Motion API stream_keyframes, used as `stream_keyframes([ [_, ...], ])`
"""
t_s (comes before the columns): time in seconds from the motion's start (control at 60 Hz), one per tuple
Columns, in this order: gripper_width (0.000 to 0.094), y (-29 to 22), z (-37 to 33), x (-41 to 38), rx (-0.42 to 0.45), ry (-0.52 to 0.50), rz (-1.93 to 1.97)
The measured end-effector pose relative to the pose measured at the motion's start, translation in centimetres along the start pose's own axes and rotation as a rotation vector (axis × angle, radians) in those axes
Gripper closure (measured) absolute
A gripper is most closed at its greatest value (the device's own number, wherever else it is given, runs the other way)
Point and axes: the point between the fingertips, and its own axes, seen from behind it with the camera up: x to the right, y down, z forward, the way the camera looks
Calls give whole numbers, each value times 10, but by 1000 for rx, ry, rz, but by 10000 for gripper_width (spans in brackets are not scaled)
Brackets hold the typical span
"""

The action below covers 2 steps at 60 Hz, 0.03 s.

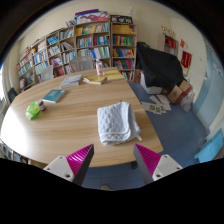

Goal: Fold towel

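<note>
White towel (118, 122) (folded) near table (70, 120) edge, claw (113, 160) open.

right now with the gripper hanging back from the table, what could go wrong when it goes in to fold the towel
1. The towel lies bunched near the table's near edge, so a pull toward the open gripper might drag it off.
2. Its layers look stacked, so the fingers may pinch several at once and spoil the fold.
3. The green object and the book lie on the same table; a wide sweep could knock them.
</note>
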Motion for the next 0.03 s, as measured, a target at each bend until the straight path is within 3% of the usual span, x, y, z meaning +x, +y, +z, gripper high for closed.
stream_keyframes([
  [0.033, 99, 8, -12, -6, -6, -8, 10],
])
